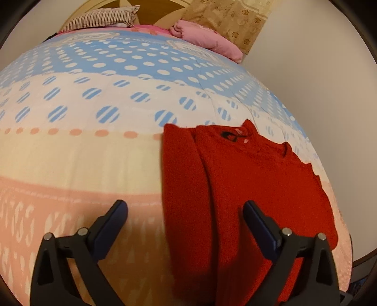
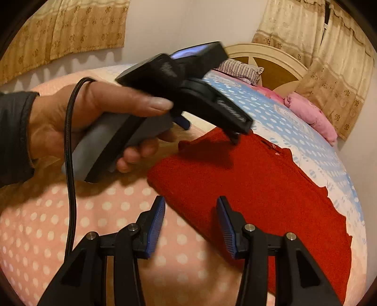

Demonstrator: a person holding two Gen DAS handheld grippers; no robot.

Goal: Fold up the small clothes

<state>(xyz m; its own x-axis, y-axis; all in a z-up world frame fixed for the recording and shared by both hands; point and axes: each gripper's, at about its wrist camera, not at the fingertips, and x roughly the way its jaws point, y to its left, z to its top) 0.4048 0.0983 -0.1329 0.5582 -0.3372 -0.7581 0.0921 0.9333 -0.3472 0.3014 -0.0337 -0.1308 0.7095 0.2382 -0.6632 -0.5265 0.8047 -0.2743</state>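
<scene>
My left tongs stand wide apart with nothing between the pads; they hover over the near end of the sweater, its left edge showing in the gap. My right tongs are also released, pads apart and empty, above the sweater's near corner where it meets the pink dotted part of the quilt. From the right camera I see my left hand gripping the grey handle of its tool, a black cable hanging from it, a dark sleeve at the wrist.

The red sweater lies flat on the quilt, one long side folded over onto the body, the collar pointing toward the headboard. Beyond it sit a striped pillow and a pink bundle. Patterned curtains hang against the wall.
</scene>
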